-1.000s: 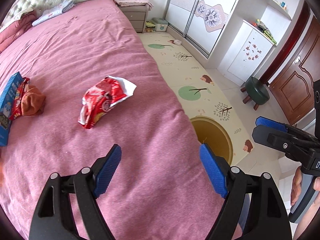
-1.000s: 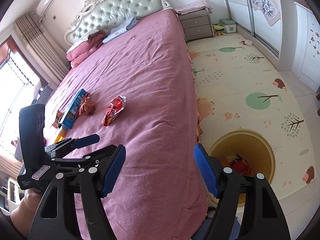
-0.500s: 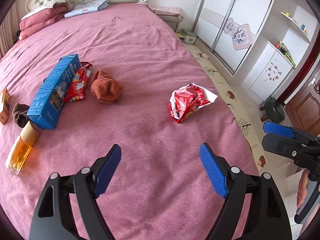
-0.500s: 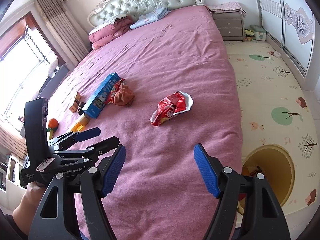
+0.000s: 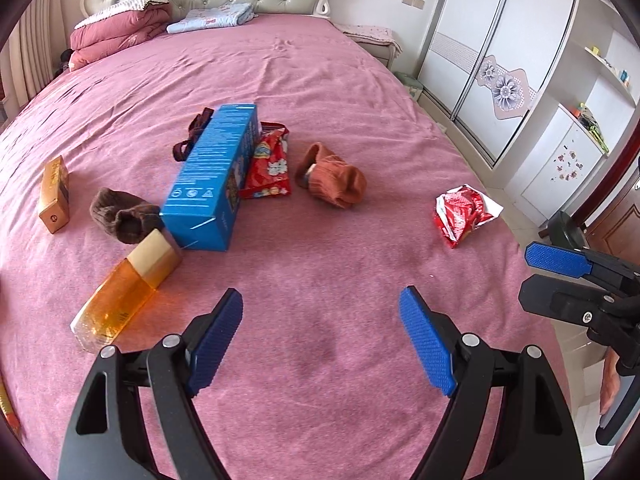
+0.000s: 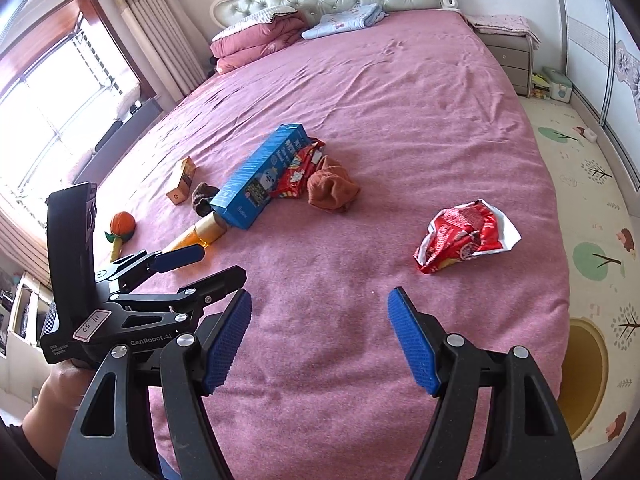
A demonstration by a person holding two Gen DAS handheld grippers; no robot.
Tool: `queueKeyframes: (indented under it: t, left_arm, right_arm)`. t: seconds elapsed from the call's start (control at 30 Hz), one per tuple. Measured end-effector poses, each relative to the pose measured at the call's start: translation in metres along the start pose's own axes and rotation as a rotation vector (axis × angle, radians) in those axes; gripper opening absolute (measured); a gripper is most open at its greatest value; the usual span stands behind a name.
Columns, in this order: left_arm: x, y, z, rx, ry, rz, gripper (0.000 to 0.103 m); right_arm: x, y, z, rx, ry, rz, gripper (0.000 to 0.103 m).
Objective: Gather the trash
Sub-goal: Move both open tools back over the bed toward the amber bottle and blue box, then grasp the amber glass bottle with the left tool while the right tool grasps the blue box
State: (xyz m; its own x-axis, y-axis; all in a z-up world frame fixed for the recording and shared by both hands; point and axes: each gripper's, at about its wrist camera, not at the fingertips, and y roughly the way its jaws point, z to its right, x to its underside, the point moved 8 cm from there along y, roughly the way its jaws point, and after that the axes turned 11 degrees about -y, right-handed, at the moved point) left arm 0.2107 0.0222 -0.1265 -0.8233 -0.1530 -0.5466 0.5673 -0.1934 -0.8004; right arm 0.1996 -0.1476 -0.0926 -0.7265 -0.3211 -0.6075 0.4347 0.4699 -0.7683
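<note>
A crumpled red wrapper lies alone on the pink bed, near its right side. Further left sits a cluster: a long blue box, a red snack packet against it, an orange-brown sock, a brown sock, an amber bottle and a small gold box. My left gripper hovers open over bare bedspread in front of the cluster. My right gripper is open too, empty, with the wrapper ahead to its right.
A yellow bin stands on the play mat beside the bed, at lower right. An orange toy lies at the bed's left. Folded bedding lies by the headboard. Wardrobe doors line the right wall.
Both views have swung left from the bed's right edge and the floor mat toward the middle of the bed. The box, socks and bottle came into sight. Both jaws stayed equally wide.
</note>
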Motion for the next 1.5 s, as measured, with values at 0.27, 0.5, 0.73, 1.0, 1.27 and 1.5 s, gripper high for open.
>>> queueKeyframes:
  t: [0.27, 0.5, 0.73, 1.0, 1.27, 1.5]
  left_arm:
    - [-0.01, -0.008, -0.052, -0.04, 0.003, 0.007, 0.08]
    - [-0.019, -0.008, -0.106, -0.062, -0.027, -0.004, 0.08]
    - [-0.023, 0.009, -0.14, -0.073, -0.005, -0.047, 0.08]
    - [-0.018, 0.039, -0.154, -0.04, -0.003, -0.112, 0.066]
    - [-0.015, 0.038, -0.165, -0.042, -0.029, -0.099, 0.039]
    - [-0.009, 0.029, -0.172, 0.018, -0.108, -0.088, 0.035]
  right_arm:
    - [-0.02, 0.02, -0.032, -0.009, -0.006, 0.0, 0.069]
    - [-0.037, 0.047, -0.056, -0.018, -0.001, -0.016, 0.069]
    - [-0.047, 0.072, -0.076, -0.024, -0.014, -0.043, 0.069]
    - [-0.059, 0.094, -0.088, -0.004, -0.021, -0.069, 0.069]
    - [-0.07, 0.119, -0.094, 0.03, -0.001, -0.085, 0.069]
    - [-0.094, 0.15, -0.094, 0.116, 0.044, -0.079, 0.069]
